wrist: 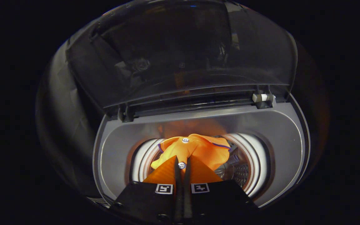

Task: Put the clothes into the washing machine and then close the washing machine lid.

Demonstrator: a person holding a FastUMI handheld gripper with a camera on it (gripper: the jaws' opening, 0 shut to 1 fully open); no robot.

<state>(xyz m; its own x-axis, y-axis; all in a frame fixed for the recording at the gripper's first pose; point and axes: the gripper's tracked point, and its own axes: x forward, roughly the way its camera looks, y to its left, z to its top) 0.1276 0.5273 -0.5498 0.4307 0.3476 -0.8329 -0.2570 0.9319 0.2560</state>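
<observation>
Nearest to me, the gripper (182, 165) has its two fingers drawn almost together, pinching a fold of the orange shirt (195, 150) right beside one of its white buttons (181, 165); both fingers look pressed on the cloth. That shirt, trimmed with a thin purple line, hangs just ahead of the fingertips over the mouth of the drum (239, 170), inside the white ring (255, 156) that lines the opening. I judge the step in hand to be lowering the garment into the washing machine (280, 137), so I would carry it straight down through the middle of the ring and part the fingers only once the bulk of the cloth sits below the rim, so no sleeve drapes over the grey top deck. Open room is fair: the perforated drum wall shows on the right side of the opening, with free depth there. Beyond the opening, the clear lid (180, 53) stands tilted up on its hinges (262, 98) at the deck's back edge, so I must withdraw toward the front edge before reaching for it.
</observation>
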